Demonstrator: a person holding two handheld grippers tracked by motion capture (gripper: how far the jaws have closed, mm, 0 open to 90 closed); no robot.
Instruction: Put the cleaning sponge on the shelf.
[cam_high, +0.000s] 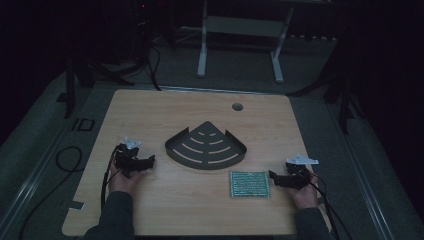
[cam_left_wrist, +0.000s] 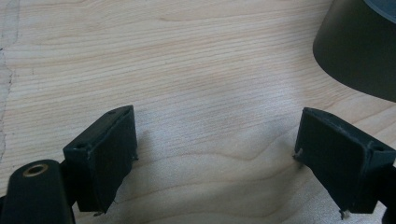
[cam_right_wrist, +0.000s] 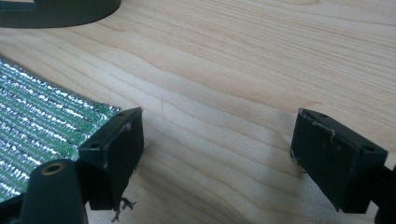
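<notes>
- We see a dark metal quarter-round corner shelf (cam_high: 206, 147) with curved slots and a low rim lying at the middle of the pale, fine-grained wooden table (cam_high: 200, 210).
- A square green-and-silver ribbed foil mat (cam_high: 249, 184) lies flat just in front of the shelf's right end.
- Our left gripper (cam_high: 148, 162), matte black, rests left of the shelf, jaws spread wide over bare wood.
- Our right gripper (cam_high: 273, 177) sits just right of the mat, jaws released, one beside its glittering edge.

wooden table (cam_high: 165, 210) (pale); dark tray (cam_high: 206, 146), green mat (cam_high: 249, 184)
</notes>
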